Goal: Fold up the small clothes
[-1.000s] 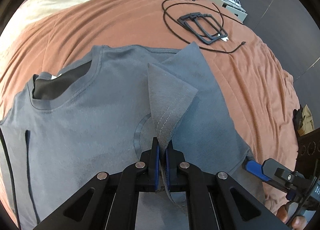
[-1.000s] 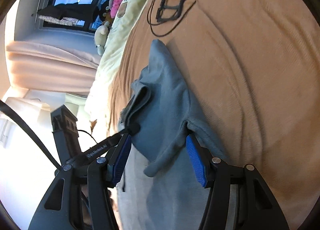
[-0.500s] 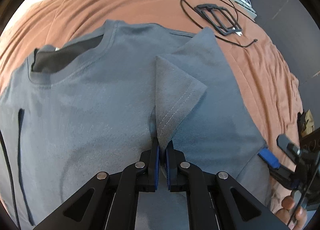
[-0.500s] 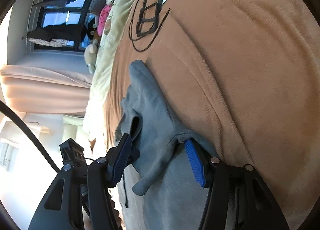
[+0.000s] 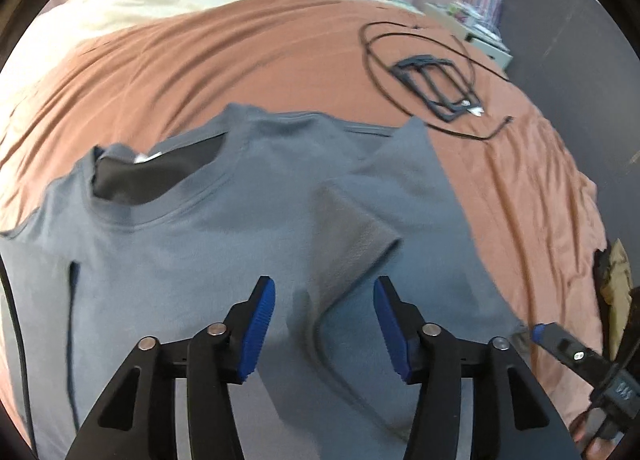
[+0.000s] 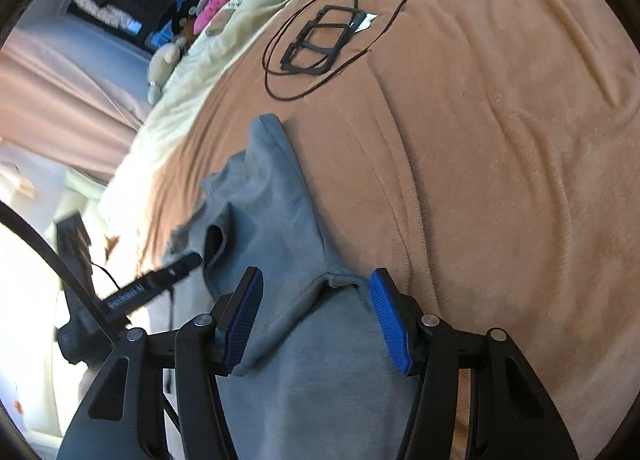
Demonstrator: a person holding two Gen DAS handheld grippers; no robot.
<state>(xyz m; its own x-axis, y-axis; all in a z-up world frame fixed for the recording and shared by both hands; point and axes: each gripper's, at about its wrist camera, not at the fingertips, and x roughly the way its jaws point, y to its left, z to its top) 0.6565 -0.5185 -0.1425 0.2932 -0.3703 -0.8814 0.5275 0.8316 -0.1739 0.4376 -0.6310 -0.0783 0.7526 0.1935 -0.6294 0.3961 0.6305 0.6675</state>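
Grey T-shirt (image 5: 208,260) under both downward-tilted grippers, left fingers (image 5: 260,324) just spread, right fingers (image 6: 390,324) apart, nothing pinched.

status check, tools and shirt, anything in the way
Left tool jaws just opened, sleeve dropped onto the grey shirt. Right tool open over shirt edge. Black cord lies clear.

Grey T-shirt (image 5: 208,260) matt knit cloth; blanket (image 5: 240,60) soft, rust-brown plush.

The left tool (image 5: 324,320) points steeply down, its 2 blue pads (image 5: 260,324) apart after just opening, gripping nothing. The right tool (image 6: 316,320) also stands open, pads (image 6: 386,324) apart, angled downward.
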